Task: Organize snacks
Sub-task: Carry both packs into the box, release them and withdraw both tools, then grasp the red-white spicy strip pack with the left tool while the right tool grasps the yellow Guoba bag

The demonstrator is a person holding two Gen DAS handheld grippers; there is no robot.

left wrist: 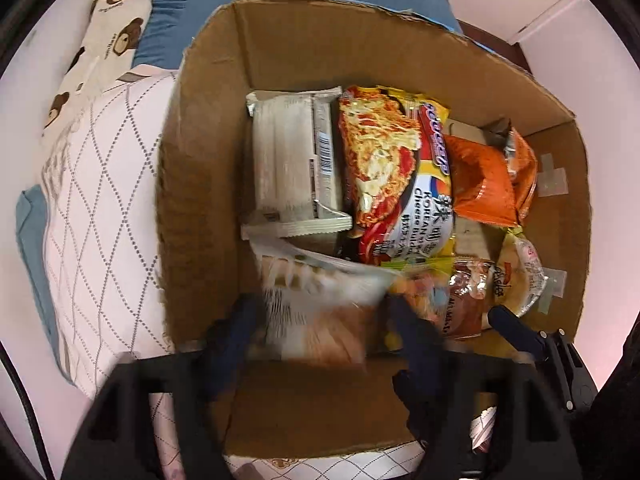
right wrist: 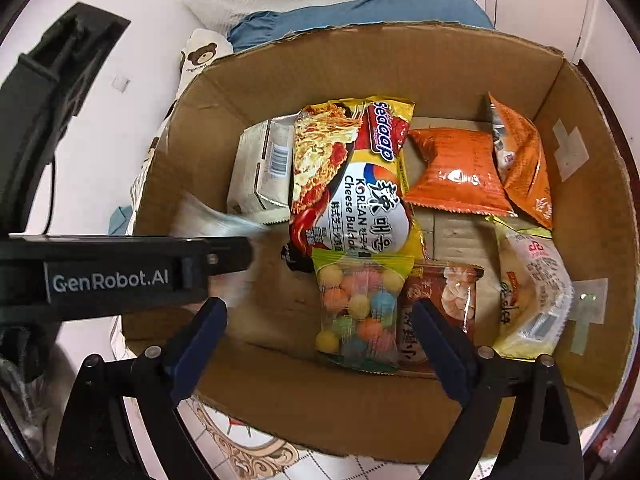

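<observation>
White packet [left wrist: 320, 312] sits between left gripper [left wrist: 320, 332] jaws.

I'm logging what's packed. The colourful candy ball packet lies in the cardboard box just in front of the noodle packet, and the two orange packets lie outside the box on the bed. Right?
Not quite. The two orange packets lie inside the cardboard box, toward its far right corner, not on the bed. The right wrist view shows this. The candy ball packet does lie in the box just in front of the noodle packet.
</observation>
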